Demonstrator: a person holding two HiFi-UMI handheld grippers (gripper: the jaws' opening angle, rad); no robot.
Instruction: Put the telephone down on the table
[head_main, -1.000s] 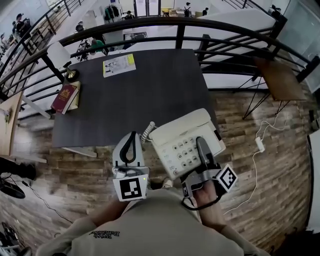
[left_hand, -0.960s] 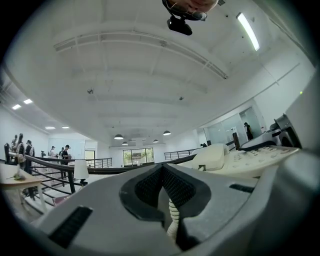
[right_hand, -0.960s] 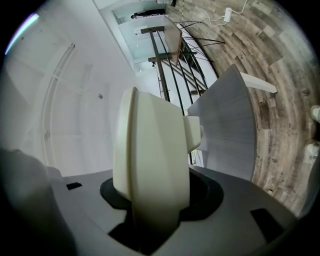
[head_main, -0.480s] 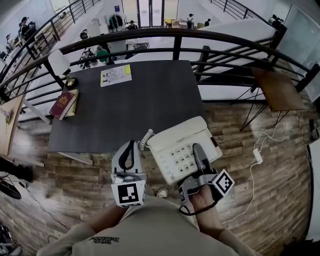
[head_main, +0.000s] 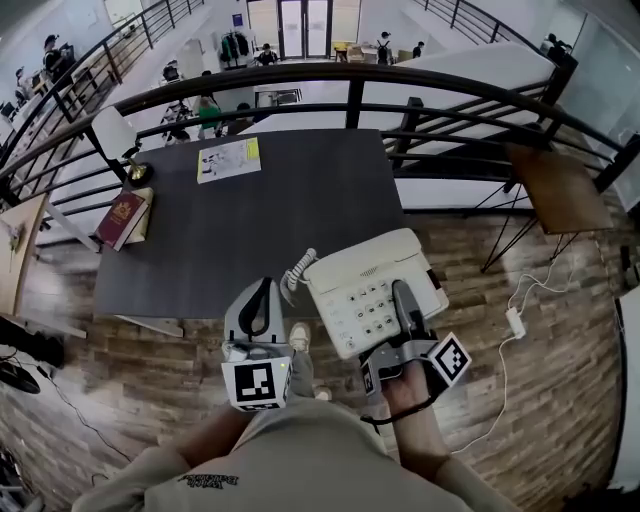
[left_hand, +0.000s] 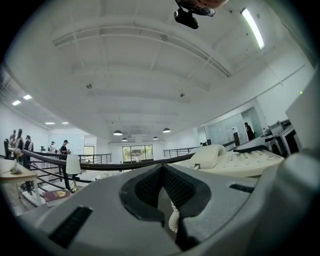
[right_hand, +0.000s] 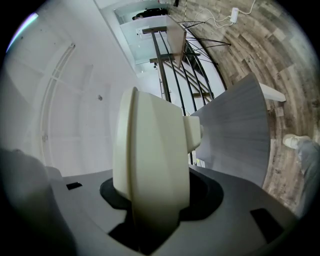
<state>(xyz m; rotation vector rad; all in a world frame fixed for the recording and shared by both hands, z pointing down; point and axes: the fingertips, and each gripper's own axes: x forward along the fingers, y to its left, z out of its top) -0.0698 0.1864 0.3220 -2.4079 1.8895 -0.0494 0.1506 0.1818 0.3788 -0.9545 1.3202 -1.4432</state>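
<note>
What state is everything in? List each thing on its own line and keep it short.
telephone: held in the air at the near edge of the table, not yet set down
handset: seated on its cradle
right claw: shut on the telephone
left claw: shut, tips together
red book: closed, lying on the table
paper sheet: flat on the table

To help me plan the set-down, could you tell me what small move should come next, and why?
Probably carry the telephone forward: the right gripper grips it, but it hangs mostly over floor, at the table's near corner.
</note>
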